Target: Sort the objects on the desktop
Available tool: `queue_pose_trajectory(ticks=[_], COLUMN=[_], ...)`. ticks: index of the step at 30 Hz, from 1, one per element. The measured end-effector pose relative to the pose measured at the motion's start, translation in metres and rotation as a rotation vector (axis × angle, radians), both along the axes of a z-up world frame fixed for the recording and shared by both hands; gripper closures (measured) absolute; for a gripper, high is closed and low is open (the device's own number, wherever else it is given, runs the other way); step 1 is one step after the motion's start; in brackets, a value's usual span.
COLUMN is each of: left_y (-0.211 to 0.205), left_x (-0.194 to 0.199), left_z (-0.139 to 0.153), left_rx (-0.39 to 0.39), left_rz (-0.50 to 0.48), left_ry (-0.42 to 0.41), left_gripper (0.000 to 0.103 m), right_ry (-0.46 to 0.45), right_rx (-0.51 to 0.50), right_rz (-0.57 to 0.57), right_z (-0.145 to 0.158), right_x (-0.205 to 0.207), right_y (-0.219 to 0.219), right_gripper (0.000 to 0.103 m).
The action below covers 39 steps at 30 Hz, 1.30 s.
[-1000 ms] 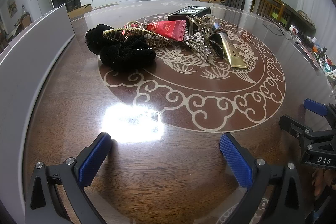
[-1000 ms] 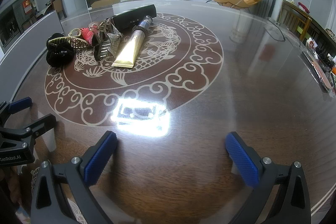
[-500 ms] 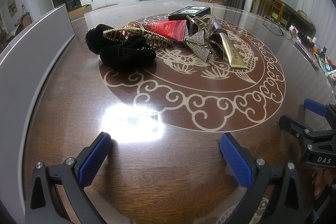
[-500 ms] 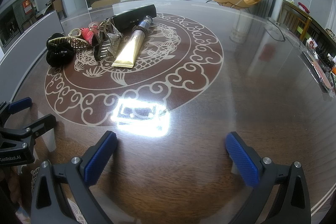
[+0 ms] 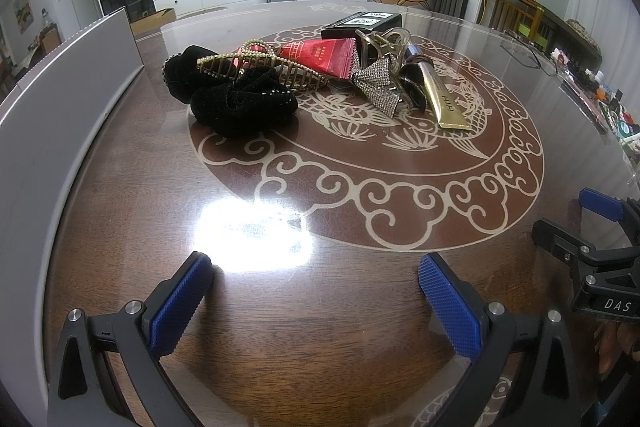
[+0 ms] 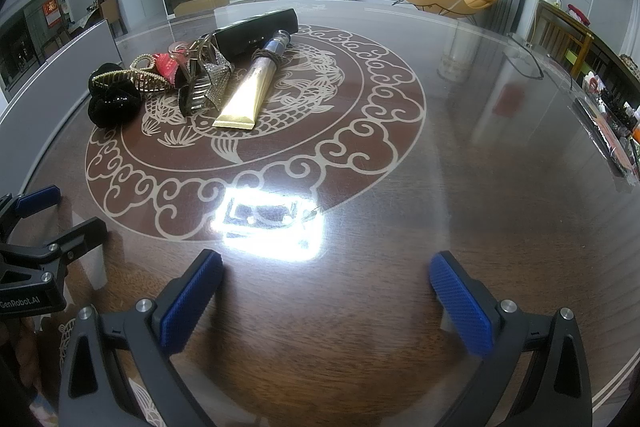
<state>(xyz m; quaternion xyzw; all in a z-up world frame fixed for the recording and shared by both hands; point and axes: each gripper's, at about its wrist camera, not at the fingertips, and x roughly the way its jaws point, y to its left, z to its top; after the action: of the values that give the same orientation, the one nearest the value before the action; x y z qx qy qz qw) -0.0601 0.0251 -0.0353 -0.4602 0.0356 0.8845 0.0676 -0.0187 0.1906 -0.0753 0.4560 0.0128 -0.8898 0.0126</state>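
Near the front edge of the table, the left gripper has its blue pads spread wide and holds nothing, and the right gripper beside it is also fully open and empty. Both stand well apart from the objects, which lie in one tangled heap on the far side of the round ornament. Nearest to the left gripper is the black velvet scrunchie; it looks soft and light, so it could be pinched anywhere on its bulk. Behind it the gold hair claw rests partly on it; it seems stiff but thin, so I would take it by the spine. The red packet is probably light and slippery. The gold tube lies free at the right side and looks the easiest first pick, gripped across its middle. The black box stands behind everything.
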Motion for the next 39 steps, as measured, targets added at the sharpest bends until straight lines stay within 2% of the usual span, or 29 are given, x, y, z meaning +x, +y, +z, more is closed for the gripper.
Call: queue_pose_trajectory(ticks=[39], left_y=[-0.0074], left_x=[0.0052], left_z=[0.0026], left_rx=[-0.002], left_rz=[0.003], left_ry=[-0.003], left_gripper=[0.000], right_ry=[0.000], right_rx=[0.000], right_rz=[0.000], right_z=[0.0002], right_x=[0.0004], right_y=[0.0005], right_gripper=[0.000])
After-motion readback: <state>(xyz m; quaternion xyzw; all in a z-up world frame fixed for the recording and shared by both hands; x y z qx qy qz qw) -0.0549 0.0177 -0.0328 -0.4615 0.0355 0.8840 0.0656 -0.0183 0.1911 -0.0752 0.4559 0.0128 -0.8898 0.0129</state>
